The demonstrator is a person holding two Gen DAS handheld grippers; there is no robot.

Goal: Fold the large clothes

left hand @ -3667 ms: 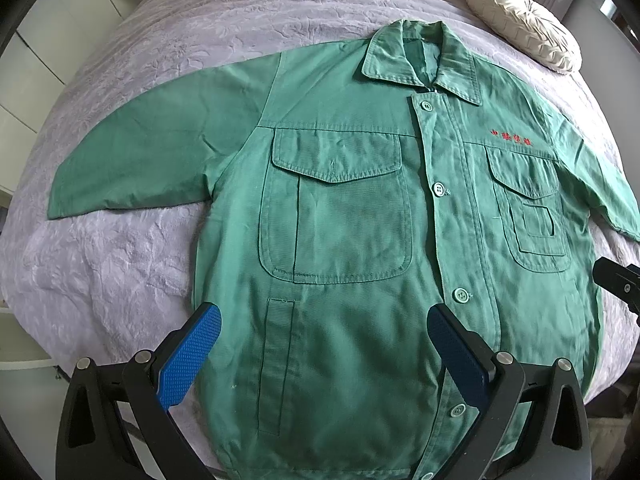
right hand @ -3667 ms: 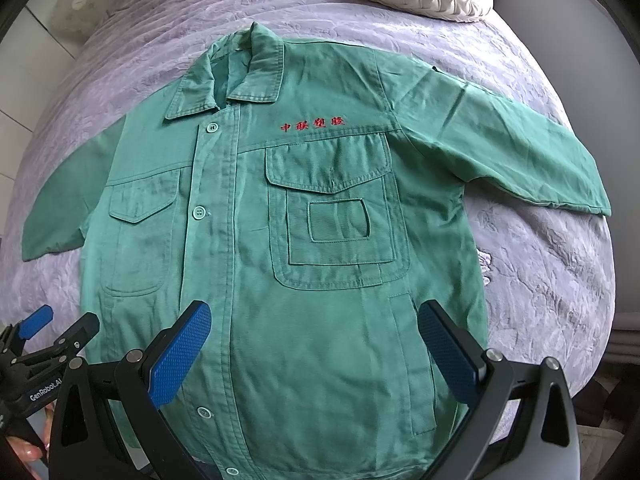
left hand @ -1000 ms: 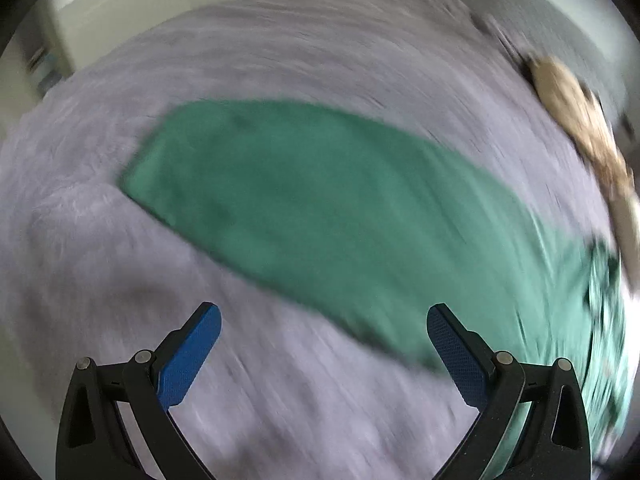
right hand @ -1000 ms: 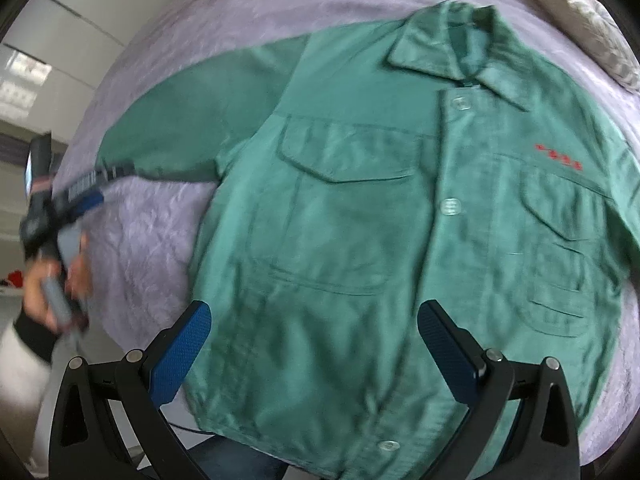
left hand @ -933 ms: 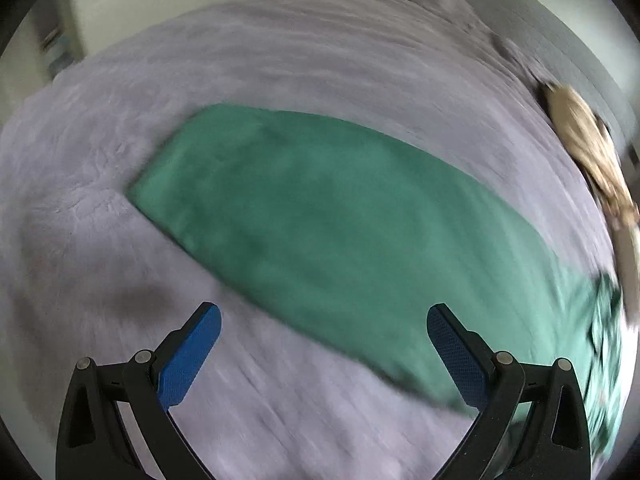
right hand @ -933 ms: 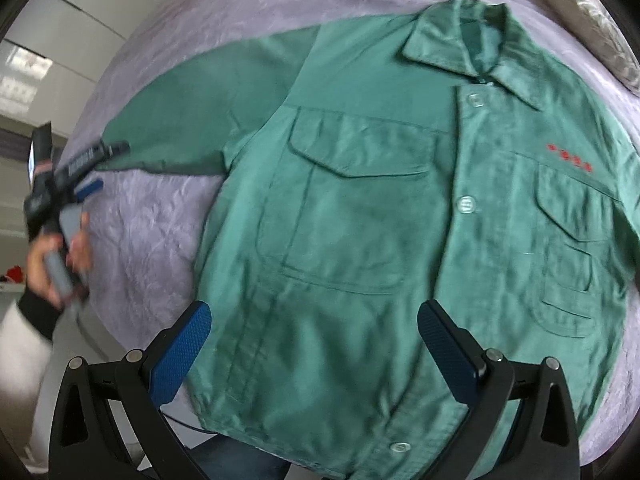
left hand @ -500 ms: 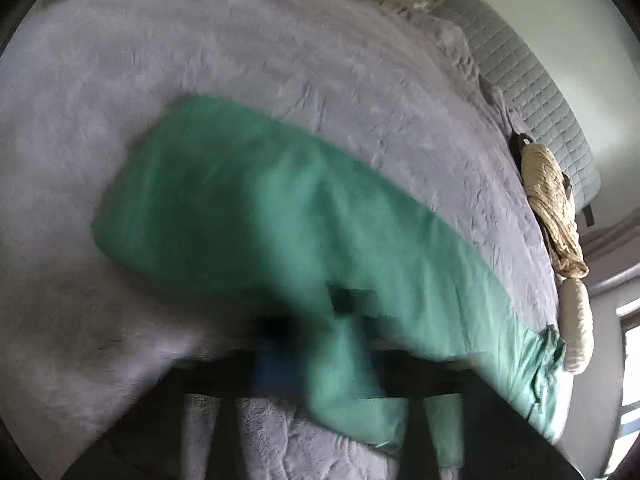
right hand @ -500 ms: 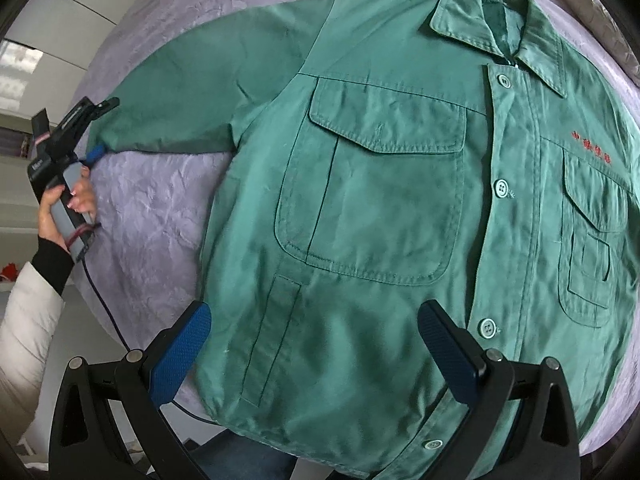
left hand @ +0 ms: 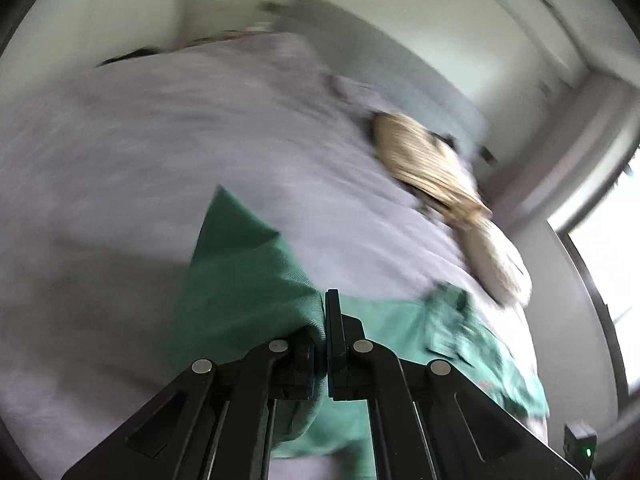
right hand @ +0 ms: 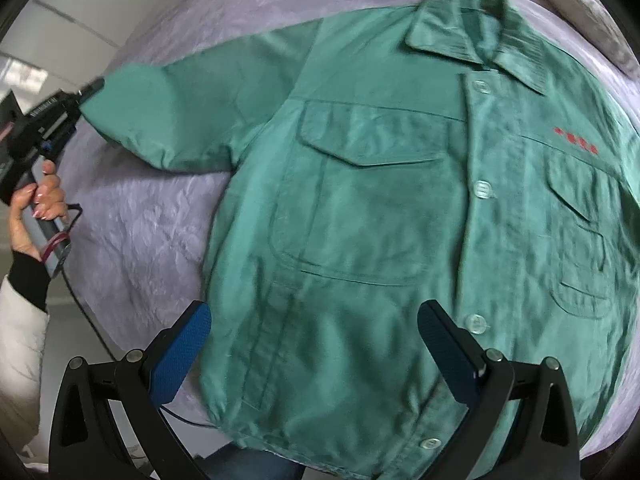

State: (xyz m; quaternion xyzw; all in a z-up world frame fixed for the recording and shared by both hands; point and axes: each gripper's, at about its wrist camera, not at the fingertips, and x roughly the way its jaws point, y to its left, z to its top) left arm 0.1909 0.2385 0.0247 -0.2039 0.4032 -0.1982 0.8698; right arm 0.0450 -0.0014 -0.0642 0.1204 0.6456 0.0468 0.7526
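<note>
A green work jacket [right hand: 400, 208] lies front up on a bed covered by a lilac bedspread [right hand: 132, 232], buttoned down the middle, with two flapped chest pockets and a line of red embroidery [right hand: 575, 142] above one of them. Its collar points toward the far end of the bed.

The left tongs [left hand: 325, 320] are closed on the cuff end of one sleeve [left hand: 248, 264]; green cloth bunches between the pressed fingers and drapes over the black frame. In the right wrist view the same tongs [right hand: 90, 90] show at the far left edge, gripped by a hand [right hand: 34, 208] in a black cuff and white sleeve [right hand: 18, 328], with the sleeve end lifted off the bedspread and a dark cable [right hand: 86, 316] trailing down from the handle.

The right tongs [right hand: 314, 344] hang wide open above the lower front of the jacket, blue pads apart and touching nothing; their black frame hides part of the hem.

The left wrist view is blurred. Beyond the sleeve it shows a pale tan bundle [left hand: 432, 168] and a cream cushion [left hand: 500, 264] at the head of the bed, near the jacket's collar, a grey headboard [left hand: 400, 80] behind them and a bright window [left hand: 604, 264] at the right.
</note>
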